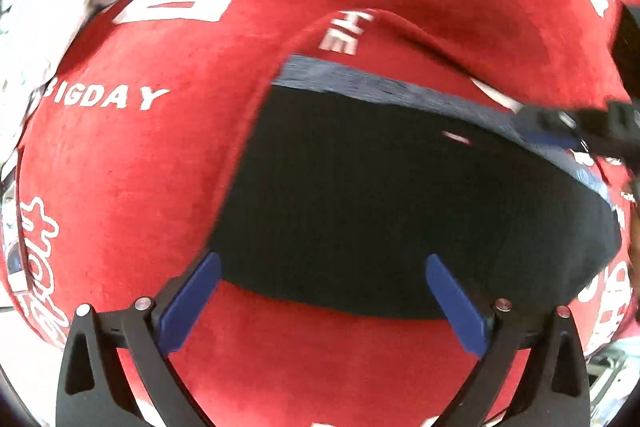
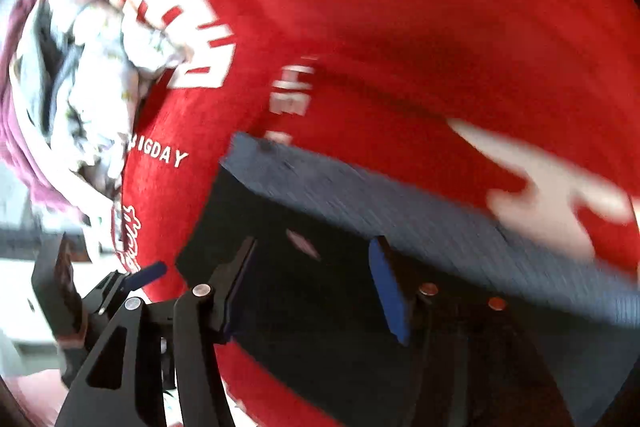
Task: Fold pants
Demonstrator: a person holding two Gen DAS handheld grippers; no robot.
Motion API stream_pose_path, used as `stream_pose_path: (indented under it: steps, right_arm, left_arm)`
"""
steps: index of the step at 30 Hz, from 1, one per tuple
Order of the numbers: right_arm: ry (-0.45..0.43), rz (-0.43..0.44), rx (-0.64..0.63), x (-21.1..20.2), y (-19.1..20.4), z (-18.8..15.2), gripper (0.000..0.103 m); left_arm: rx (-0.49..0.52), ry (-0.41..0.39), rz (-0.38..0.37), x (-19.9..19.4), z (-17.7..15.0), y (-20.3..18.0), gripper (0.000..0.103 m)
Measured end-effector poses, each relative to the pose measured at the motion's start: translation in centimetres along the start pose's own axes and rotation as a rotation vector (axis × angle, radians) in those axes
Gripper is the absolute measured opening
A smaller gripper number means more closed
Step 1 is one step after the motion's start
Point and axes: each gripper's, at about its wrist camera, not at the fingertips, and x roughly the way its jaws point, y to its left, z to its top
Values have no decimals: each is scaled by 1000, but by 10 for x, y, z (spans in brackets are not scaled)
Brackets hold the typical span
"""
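Note:
Black pants (image 1: 400,195) lie folded on a red cloth (image 1: 140,167), their blue-grey waistband (image 1: 380,83) along the far edge. My left gripper (image 1: 323,261) hangs open over the pants' near edge, its blue pads wide apart and touching nothing. The right gripper (image 1: 560,125) reaches in at the right by the waistband, blurred. In the right wrist view my right gripper (image 2: 315,245) stands open above the black pants (image 2: 320,327), close to the waistband (image 2: 400,203), nothing pressed between its pads. The left gripper (image 2: 136,279) shows at the lower left.
The red cloth (image 2: 400,27) carries large white lettering and covers the whole work surface. A heap of white and pink clothes (image 2: 100,87) lies at its far left edge; the same heap (image 1: 40,7) shows in the left wrist view.

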Motion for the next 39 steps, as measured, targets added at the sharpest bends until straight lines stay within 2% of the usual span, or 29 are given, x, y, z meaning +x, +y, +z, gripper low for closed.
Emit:
stream_pose_path:
  steps: [3, 10, 18, 24, 28, 34, 39]
  right_arm:
    - [-22, 16, 129, -33, -44, -41, 70]
    - [-50, 25, 298, -78, -112, -122, 74]
    - [-86, 30, 461, -119, -195, -199, 74]
    - [-118, 25, 524, -151, -255, -237, 74]
    - [-151, 20, 572, -174, -297, -255, 74]
    - [-198, -5, 634, -206, -360, -279, 74]
    - [-255, -18, 720, -226, -412, -296, 74]
  left_arm:
    - [43, 36, 32, 0, -1, -34, 103]
    - [150, 93, 85, -4, -18, -119, 103]
    - [255, 162, 77, 2, -48, -227, 103]
    - [330, 188, 85, 8, -69, -312, 103]
    - [350, 193, 97, 16, -73, -355, 103]
    - [359, 176, 119, 25, -71, -409, 103]
    - [367, 115, 136, 33, -58, -448, 103]
